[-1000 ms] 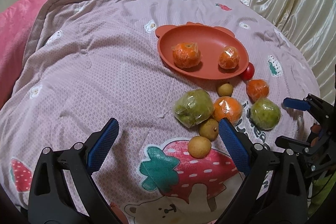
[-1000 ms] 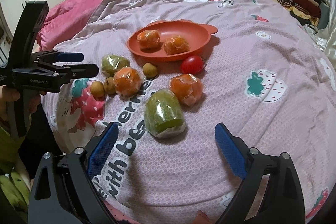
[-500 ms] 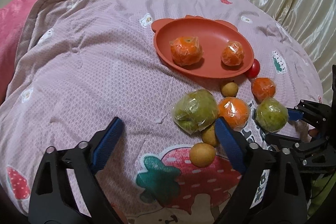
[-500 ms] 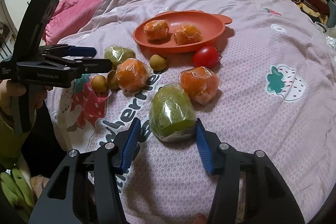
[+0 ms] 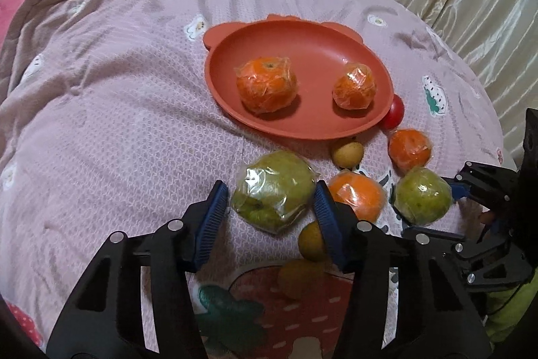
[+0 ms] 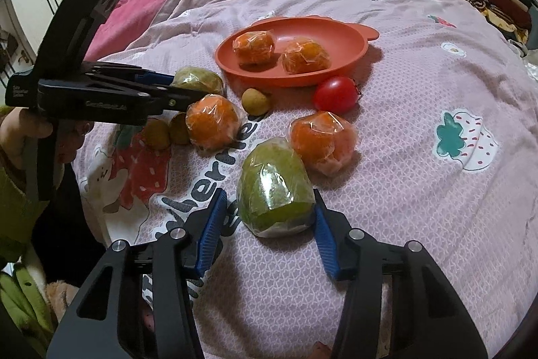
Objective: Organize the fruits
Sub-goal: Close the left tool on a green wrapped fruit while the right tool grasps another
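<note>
Both claws narrowed: left claw [image 5: 269, 211] flanks wrapped green fruit [image 5: 274, 190]; right claw [image 6: 269, 217] flanks another [image 6: 274, 190].

Your left gripper [image 5: 270, 217] sits low with both blue pads spread apart, not clamped. Your right gripper [image 6: 269, 229] is likewise parted, pads [image 6: 212, 231] angled forward and down.
</note>
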